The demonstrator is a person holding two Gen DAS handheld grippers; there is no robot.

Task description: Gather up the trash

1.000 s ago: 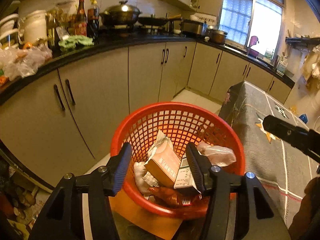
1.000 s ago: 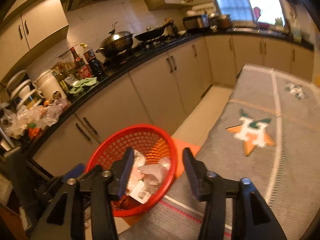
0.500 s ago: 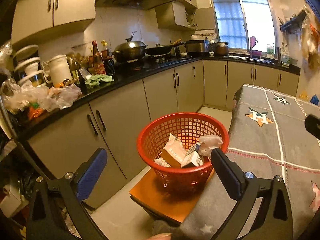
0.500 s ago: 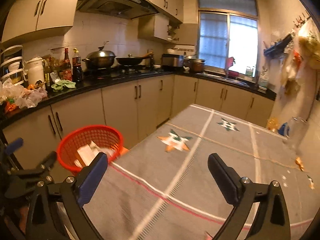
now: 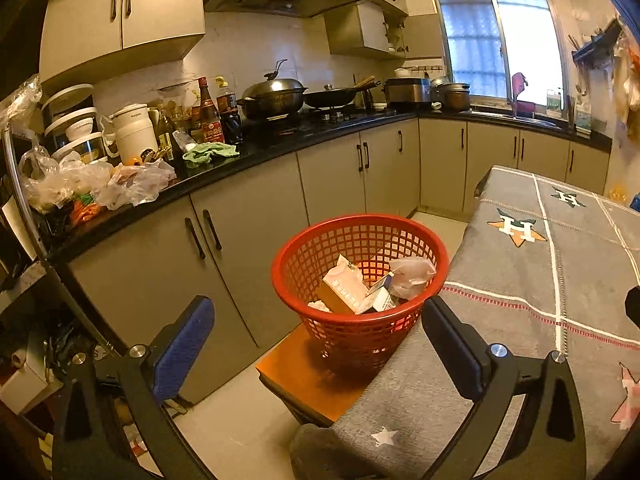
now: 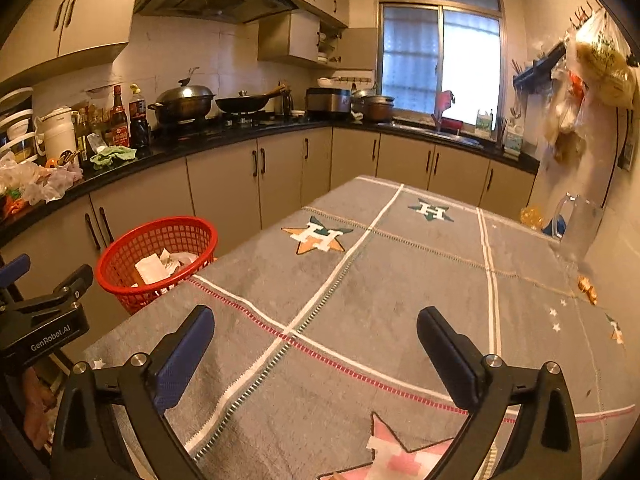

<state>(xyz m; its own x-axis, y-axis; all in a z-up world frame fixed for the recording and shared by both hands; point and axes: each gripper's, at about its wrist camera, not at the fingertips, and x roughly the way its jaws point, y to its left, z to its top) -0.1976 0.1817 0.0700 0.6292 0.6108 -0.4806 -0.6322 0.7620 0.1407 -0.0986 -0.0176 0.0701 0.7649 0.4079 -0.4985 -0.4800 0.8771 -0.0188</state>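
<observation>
A red mesh basket [image 5: 304, 248] stands on an orange stool [image 5: 292, 376] beside the table. It holds a pink carton [image 5: 344, 286], a small box and a crumpled plastic bag [image 5: 412, 276]. The basket also shows in the right wrist view [image 6: 120, 252]. My left gripper [image 5: 316, 340] is open and empty, pulled back from the basket. My right gripper [image 6: 316, 348] is open and empty above the grey star-patterned tablecloth [image 6: 400, 280]. The left gripper's body [image 6: 44, 320] shows at the left edge of the right wrist view.
A black counter [image 5: 260, 148] with pots, bottles and plastic bags runs along grey cabinets [image 5: 248, 232]. A clear jug [image 6: 580, 224] and small orange scraps [image 6: 586, 284] sit at the table's far right by the wall. Bags hang on the right wall [image 6: 592, 72].
Both grippers opened wide and drew back from over the basket. The right one swung to face the table. The trash now lies in the basket.
</observation>
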